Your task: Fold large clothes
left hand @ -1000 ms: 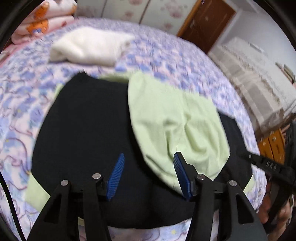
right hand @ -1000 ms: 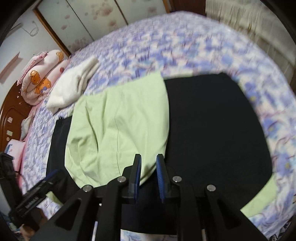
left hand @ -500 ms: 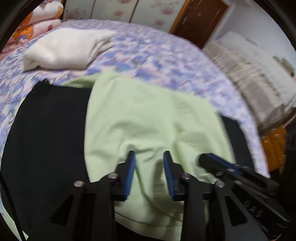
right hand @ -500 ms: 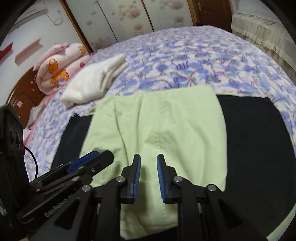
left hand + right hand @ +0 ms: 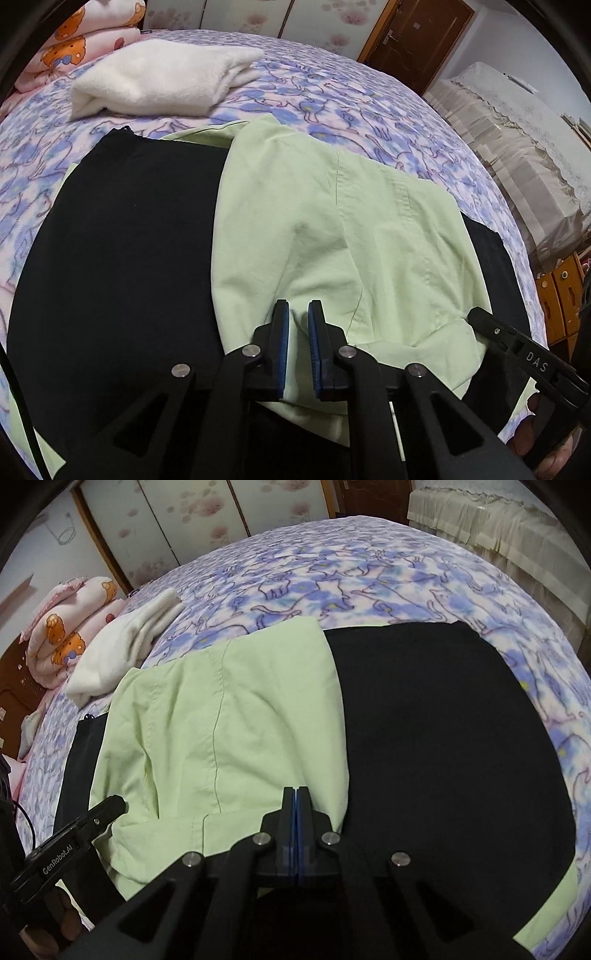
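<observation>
both grippers, left (image 5: 298, 314) and right (image 5: 297, 794), over green garment (image 5: 332, 229) (near edge).

One green garment (image 5: 332, 229), one black cloth (image 5: 122, 251), one white folded blanket (image 5: 159, 79), two tongs (image 5: 298, 345) (image 5: 297, 834)

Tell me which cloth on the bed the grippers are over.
The light green garment, spread over the black cloth; the folded white blanket lies far off near the headboard.
</observation>
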Demonstrator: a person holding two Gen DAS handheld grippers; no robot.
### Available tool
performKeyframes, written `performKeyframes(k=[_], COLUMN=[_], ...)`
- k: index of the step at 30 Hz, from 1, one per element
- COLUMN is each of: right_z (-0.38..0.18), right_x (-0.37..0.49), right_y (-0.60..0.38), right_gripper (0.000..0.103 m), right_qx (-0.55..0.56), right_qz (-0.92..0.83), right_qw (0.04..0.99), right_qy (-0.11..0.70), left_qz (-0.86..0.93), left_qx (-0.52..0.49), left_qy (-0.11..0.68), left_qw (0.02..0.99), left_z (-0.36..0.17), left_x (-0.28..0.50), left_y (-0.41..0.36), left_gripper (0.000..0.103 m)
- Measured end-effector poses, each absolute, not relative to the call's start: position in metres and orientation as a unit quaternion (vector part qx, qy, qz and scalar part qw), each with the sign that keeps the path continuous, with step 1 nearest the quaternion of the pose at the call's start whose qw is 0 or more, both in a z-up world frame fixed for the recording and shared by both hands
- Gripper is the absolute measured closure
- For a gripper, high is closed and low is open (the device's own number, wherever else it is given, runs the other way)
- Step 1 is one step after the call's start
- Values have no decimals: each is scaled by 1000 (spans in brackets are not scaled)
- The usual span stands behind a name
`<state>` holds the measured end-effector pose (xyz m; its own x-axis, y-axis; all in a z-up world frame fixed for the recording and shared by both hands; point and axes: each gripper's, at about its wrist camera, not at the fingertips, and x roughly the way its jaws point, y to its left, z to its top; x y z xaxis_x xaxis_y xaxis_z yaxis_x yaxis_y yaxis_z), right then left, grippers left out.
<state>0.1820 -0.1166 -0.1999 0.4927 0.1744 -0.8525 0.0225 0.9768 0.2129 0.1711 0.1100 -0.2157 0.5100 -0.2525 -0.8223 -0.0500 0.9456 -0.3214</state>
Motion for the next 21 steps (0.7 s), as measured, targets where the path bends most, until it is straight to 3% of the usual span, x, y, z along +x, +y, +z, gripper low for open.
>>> performKeyframes(k=[3, 7, 11, 21], right_z=[-193, -182, -173, -138], right_x=[181, 179, 174, 144], right_y=[-120, -122, -121, -115], right_gripper=[101, 101, 100, 100], right_qx=[115, 126, 131, 125], right_qz=[48, 52, 55, 66], right_qw=[856, 858, 860, 872], right_qy=[502, 496, 490, 468], left_qz=[-60, -63, -53, -43], left_qx=[-152, -161, -147, -141], left_qy=[496, 491, 478, 473], left_qw=[853, 854, 864, 869], left_z=[-211, -199, -182, -148], left_x=[171, 165, 155, 121], left_y=[109, 109, 108, 119], left_gripper=[89, 60, 47, 45])
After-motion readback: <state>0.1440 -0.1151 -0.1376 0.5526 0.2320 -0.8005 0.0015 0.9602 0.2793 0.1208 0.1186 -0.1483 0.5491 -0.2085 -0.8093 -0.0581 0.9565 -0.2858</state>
